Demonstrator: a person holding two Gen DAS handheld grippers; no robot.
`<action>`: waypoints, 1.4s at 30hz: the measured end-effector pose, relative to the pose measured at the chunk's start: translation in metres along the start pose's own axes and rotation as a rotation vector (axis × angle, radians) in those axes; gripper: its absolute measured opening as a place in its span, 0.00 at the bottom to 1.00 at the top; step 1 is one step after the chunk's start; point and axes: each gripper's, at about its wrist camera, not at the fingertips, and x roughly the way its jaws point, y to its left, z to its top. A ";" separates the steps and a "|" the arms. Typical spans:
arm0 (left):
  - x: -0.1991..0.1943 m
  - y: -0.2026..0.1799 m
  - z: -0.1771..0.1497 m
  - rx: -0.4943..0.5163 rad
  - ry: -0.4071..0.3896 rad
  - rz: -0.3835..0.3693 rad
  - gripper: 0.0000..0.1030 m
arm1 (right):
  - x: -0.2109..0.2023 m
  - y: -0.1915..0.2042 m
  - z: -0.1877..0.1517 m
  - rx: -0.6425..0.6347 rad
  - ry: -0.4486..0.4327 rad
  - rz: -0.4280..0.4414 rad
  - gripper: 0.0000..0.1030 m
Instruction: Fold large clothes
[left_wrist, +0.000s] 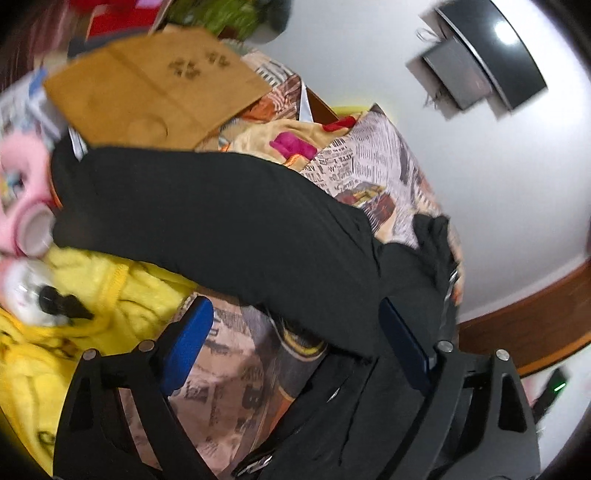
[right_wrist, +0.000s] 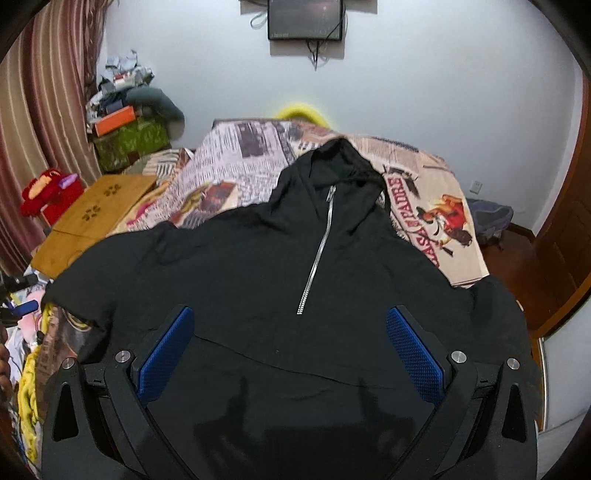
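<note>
Black hoodie (right_wrist: 280, 258) spread front side up across the bed (right_wrist: 424, 192), hood at the far end, silver zip (right_wrist: 317, 251) running down the chest, hem at the near edge. Underneath, a bedspread (left_wrist: 229, 373) printed like old newspaper. Right gripper (right_wrist: 290, 350) poised over the near part of the hoodie, blue pads wide apart, nothing between them but cloth lying flat below. Left gripper (left_wrist: 295, 343) tilted over the left side of the bed, pads also apart, a sleeve of the hoodie (left_wrist: 207, 218) stretching across the view beyond them; black fabric bunched close against the right-hand pad (left_wrist: 404, 343), though hard to say whether touching. No clamping visible on either side. Yellow blanket (left_wrist: 110, 291) and a soft toy (left_wrist: 29, 295) to the left of the sleeve, a wooden lap tray (right_wrist: 92, 218) at the far left of the bed, a dark screen (right_wrist: 304, 18) on the far wall.
</note>
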 end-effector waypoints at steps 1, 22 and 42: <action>0.002 0.007 0.002 -0.036 0.008 -0.023 0.88 | 0.003 0.000 0.000 0.000 0.008 0.003 1.00; 0.039 0.017 0.057 -0.003 -0.093 0.317 0.25 | 0.009 -0.014 0.013 0.006 0.037 -0.027 1.00; 0.001 -0.196 0.038 0.458 -0.291 0.205 0.03 | -0.016 -0.044 0.002 -0.038 0.010 -0.046 1.00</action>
